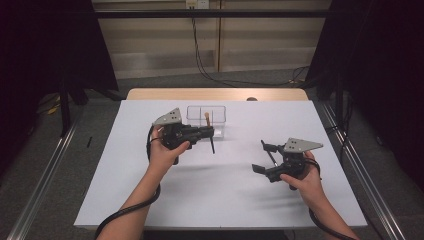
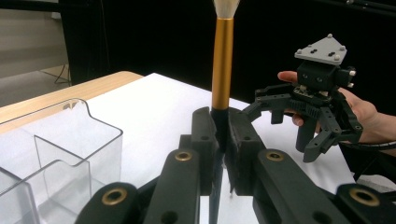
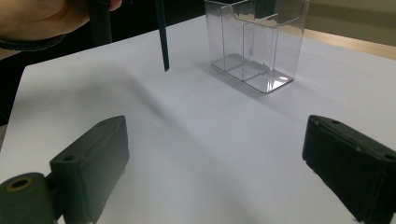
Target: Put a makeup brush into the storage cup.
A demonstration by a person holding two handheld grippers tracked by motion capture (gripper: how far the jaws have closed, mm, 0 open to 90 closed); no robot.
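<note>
Pinched upright between the pressed-together jaws of the left gripper [image 2: 219, 140]: 1 makeup brush [image 2: 222, 70], gold ferrule and pale bristles on top, black handle tapering to a point below. Held just beside the clear plastic organizer [image 1: 206, 120], on its near side, brush tip level with the rim and handle end hanging clear above the white table [image 1: 210, 190]. Divided into several compartments, every one of them seen empty through the transparent walls. Well apart from the organizer, off toward the near right of the table: the right gripper [image 1: 262, 156], jaws spread wide, gripping nothing, hovering low over bare tabletop.
</note>
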